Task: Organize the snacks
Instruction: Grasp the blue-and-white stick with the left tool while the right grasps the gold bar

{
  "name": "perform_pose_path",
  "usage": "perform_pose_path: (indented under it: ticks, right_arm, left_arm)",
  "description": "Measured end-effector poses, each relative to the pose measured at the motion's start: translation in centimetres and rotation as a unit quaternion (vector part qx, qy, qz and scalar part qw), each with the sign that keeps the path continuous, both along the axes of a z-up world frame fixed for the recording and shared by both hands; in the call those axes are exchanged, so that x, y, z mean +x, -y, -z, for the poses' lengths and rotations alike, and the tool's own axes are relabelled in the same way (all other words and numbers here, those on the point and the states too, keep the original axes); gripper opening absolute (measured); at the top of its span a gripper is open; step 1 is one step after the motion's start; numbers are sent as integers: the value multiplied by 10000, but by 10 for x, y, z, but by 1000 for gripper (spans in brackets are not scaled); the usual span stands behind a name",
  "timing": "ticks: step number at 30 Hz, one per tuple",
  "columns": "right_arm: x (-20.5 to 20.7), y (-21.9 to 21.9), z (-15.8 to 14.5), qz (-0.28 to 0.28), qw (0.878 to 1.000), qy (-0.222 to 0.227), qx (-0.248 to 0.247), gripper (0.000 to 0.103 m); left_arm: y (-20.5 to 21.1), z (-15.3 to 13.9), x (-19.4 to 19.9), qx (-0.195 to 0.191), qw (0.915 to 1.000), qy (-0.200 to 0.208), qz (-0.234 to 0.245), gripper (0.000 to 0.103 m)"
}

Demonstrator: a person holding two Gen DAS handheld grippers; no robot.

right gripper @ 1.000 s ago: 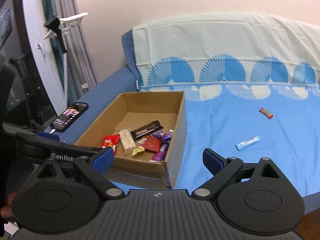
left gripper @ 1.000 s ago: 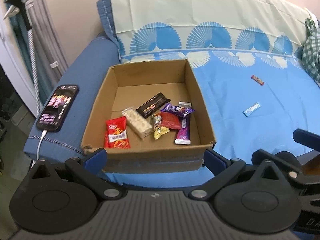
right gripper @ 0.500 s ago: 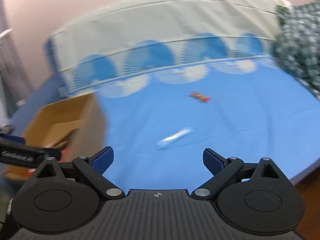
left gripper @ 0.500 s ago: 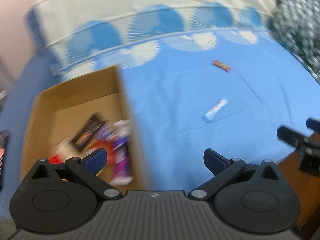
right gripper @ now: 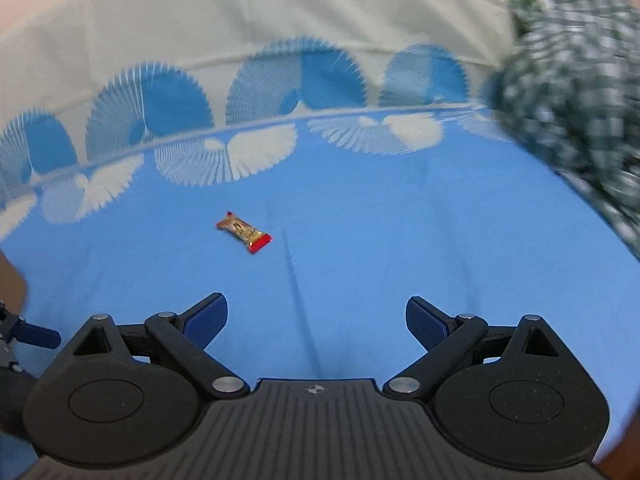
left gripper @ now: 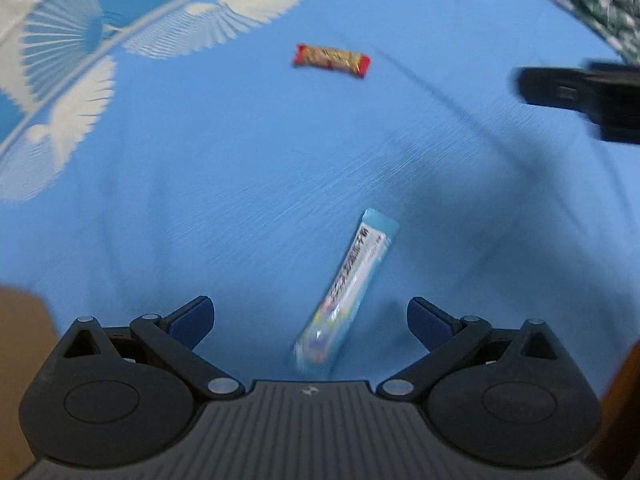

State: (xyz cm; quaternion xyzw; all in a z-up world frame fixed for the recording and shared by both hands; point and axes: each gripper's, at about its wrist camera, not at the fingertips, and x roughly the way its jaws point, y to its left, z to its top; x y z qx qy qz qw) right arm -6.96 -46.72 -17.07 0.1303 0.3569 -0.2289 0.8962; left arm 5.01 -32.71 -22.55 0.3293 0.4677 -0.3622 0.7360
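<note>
A long light-blue snack stick (left gripper: 348,292) lies on the blue sheet (left gripper: 200,160), its near end between the fingers of my open, empty left gripper (left gripper: 310,320). A small red-and-gold snack bar (left gripper: 331,60) lies farther back; it also shows in the right wrist view (right gripper: 244,233). My right gripper (right gripper: 316,320) is open and empty, above the sheet, short of the red bar. It shows as a dark blur at the right of the left wrist view (left gripper: 580,100). A corner of the cardboard box (left gripper: 20,340) shows at the left edge.
A green checked cloth (right gripper: 580,100) lies heaped at the right of the bed. The sheet's pale fan-patterned band (right gripper: 240,80) runs along the back. The left gripper's finger (right gripper: 28,336) shows at the left edge of the right wrist view.
Both grippers have swung right, away from the cardboard box, and come closer to the loose snacks. The blue stick now lies between the left fingers. Both stay open.
</note>
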Motion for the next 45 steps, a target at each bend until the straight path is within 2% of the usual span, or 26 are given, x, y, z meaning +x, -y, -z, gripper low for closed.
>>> perform_pose_path:
  ticks: [1,5,7,8,14,15,16,17,18,19,20,24,26,28,32,36,38,40,42,45]
  right_arm:
    - [13,7,12,-177,9998,-89,6,96]
    - [65,28,56,-862,9953,-328,-287,96]
    - [88,35,69,-1114,9926,-348,-345,96]
    - [99,37,74,-1170,9921,-318,-319,103]
    - [143,30,82,-1329,9894,176,-558,102]
    - [145,30,82,-1368,9889,209,-549,102]
    - [145,31,81,-1405,9884,258,-520,97]
    - [141,30,79,-1489,9867,422,-490,75]
    - [137,28,78,-1556,9851,507,-536,62]
    - [134,25,76,-1624,9836,520,-580,39]
    - [131,23,75,-1673,9829,487,-593,22]
    - [107,18,69,-1338,9897,319,-391,20]
    - [85,15,63,-962,9946,352,-137,20]
    - [57,11,53,-534,9971,504,211,20]
    - [7,-13,29,-120,9959,743,499,20]
    - [-16,-40,13,-93,9972,691,282,20]
    - [-23,-44,12,49,9978,598,273,20]
    - [-30,-44,18,215,9984,438,282,20]
    - [-38,-41,26,420,9980,263,397,20]
    - [-49,-37,33,653,9957,183,634,20]
  left_arm:
    - [4,8,7,32,10000,-20,37,103]
    - [-3,14,41,-307,9983,-478,-108,103]
    - [-8,14,56,-413,9980,-428,-217,103]
    - [-10,15,62,-428,9979,-399,-282,103]
    - [-12,16,81,-514,9965,-425,-495,102]
    - [-11,14,80,-501,9964,-379,-562,97]
    - [-11,9,78,-531,9961,-326,-632,82]
    - [-13,3,72,-595,9954,-305,-689,70]
    - [-16,-3,66,-656,9945,-317,-756,39]
    - [-18,-6,64,-688,9934,-429,-813,22]
    - [-16,-7,63,-725,9919,-576,-873,23]
    - [-31,-11,57,-860,9851,-873,-1203,22]
    - [-48,-22,55,-1106,9766,-1155,-1436,22]
    - [-65,-38,50,-1301,9717,-1199,-1565,0]
    - [-99,-72,31,-1523,9677,-1019,-1734,0]
    - [-115,-83,17,-1446,9695,-762,-1826,1]
    - [-112,-74,11,-1363,9746,-795,-1587,15]
    - [-104,-57,7,-1180,9778,-976,-1432,41]
    - [-92,-39,9,-1029,9788,-1152,-1347,47]
    - [-73,-9,14,-647,9797,-1407,-1276,47]
